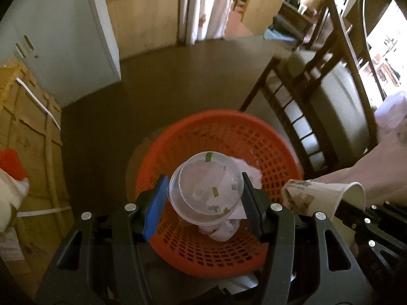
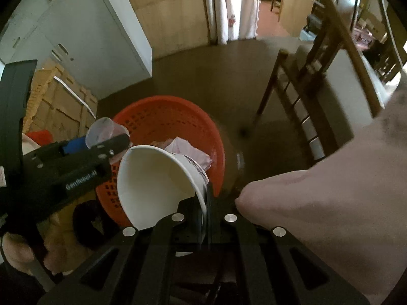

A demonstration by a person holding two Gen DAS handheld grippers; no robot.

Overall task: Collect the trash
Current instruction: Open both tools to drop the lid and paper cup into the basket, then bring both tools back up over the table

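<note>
The step in hand was judged to be the drop-off; both pieces of trash were held above the round orange plastic lattice basket [image 1: 218, 228] on the brown floor [image 1: 157, 81], beside a wooden slatted chair [image 1: 313, 96]; crumpled white paper [image 1: 229, 228] already lay inside the basket. The left gripper [image 1: 203, 198] was clamped by its blue and black pads around a clear round plastic cup [image 1: 206, 190] with green flecks stuck to it, held squarely over the basket's mouth. The right gripper [image 2: 204, 216] was pinched fully shut on the rim wall of a white printed paper cup [image 2: 157, 185], which was tilted with its mouth toward the camera, over the basket's near edge. The next move was judged to call for the jaws to be opened over the basket, the paper cup perhaps brought further inward first so that the rim would be cleared.
</note>
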